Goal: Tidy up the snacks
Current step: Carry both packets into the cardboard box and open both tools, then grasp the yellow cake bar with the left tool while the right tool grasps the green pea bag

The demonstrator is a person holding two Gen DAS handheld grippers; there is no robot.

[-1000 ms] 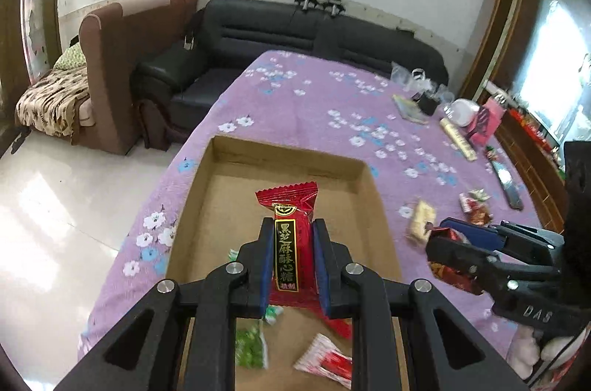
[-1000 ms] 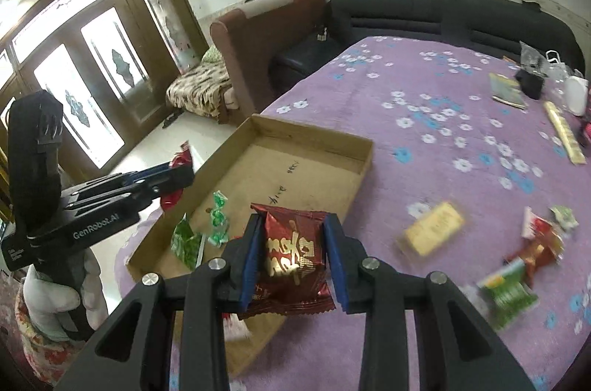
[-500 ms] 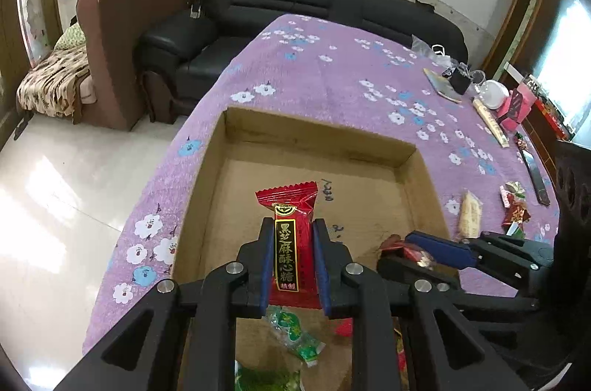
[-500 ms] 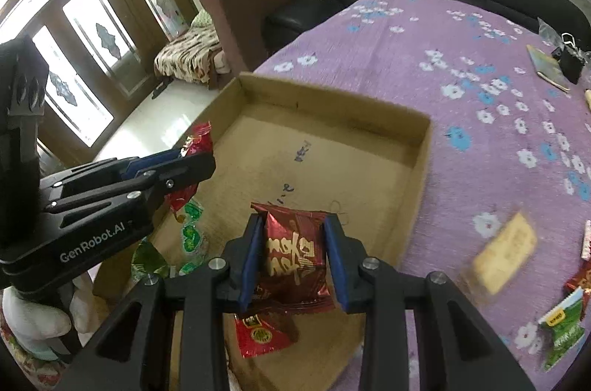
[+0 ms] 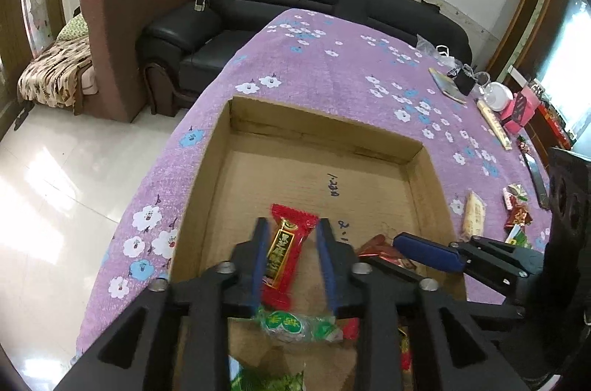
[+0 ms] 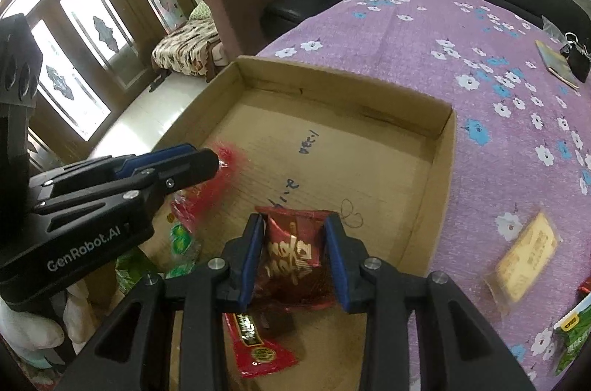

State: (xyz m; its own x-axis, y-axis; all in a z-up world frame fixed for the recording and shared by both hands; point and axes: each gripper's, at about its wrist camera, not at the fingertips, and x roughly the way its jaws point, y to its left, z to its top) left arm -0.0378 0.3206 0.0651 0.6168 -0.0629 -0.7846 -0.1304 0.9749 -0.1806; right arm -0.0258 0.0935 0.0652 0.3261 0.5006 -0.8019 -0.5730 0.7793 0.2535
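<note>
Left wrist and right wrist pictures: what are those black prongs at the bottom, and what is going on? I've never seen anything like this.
There is no robot. A person holds a two-fingered grabbing tool in each hand, and each tool has a camera looking along its fingers. The prongs are its jaws. The left gripper has a red candy between jaws that stand apart, so it looks loose. The right gripper pinches a dark red packet. Both are over a cardboard tray on a purple flowered tablecloth. A green sweet lies inside, and a yellow snack lies on the cloth.
</note>
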